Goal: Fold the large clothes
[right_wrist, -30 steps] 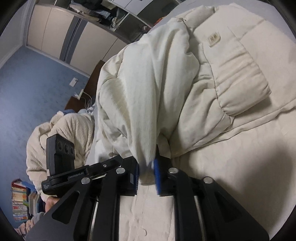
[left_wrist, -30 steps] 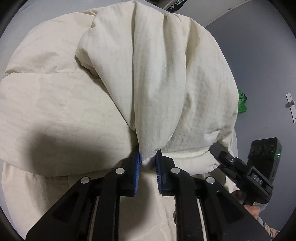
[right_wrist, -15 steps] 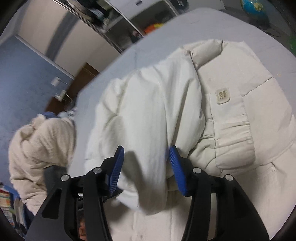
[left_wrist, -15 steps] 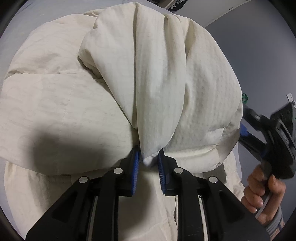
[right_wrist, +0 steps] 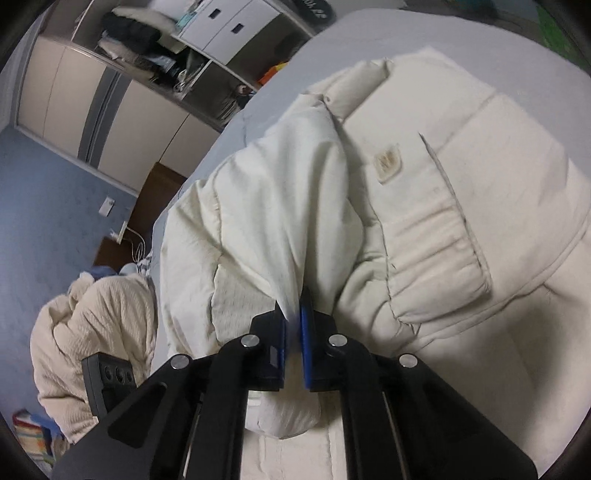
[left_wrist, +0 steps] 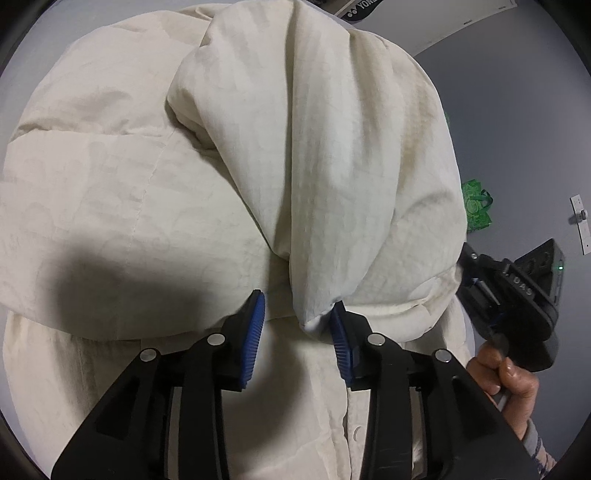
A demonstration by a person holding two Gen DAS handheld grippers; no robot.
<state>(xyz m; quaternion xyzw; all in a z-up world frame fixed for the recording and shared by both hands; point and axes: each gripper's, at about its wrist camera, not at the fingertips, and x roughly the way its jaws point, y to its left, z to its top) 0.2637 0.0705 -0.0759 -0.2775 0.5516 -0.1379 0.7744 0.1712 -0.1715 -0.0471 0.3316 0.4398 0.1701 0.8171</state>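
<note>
- Now spread over a grey bed point(right_wrist: 388, 33): cream puffer jacket point(right_wrist: 461, 206), chest pocket point(right_wrist: 436, 254) and small label point(right_wrist: 388, 162) facing up on the right, one sleeve point(left_wrist: 332, 166) bunched and drawn across the body toward the near edge.
- Left tool point(left_wrist: 297, 332): released, blue pads spread, sleeve tip sagging between them and brushing only the right pad.
- Right tool point(right_wrist: 293, 332): clenched on a pinch of sleeve fabric, pads nearly touching around it.
- Step in hand, judging from this: laying the sleeve flat across the jacket front.
- To do it well: keep the right-hand pinch firm, lower the sleeve straight onto the chest rather than dropping it, and let go only once the cuff rests on the panel.
- Worth re-gripping with the left nearer the cuff edge, so both corners travel together and the sleeve lands without a twist.
- Bulky filling likely to spring back; pressing down after release should help the fold hold.
- Off to the far left, apart from the work: a knitted cream blanket point(right_wrist: 92, 332) and open wardrobe shelves point(right_wrist: 177, 55).
- Far right in the left view: a green bag point(left_wrist: 476, 210) against the wall.
</note>
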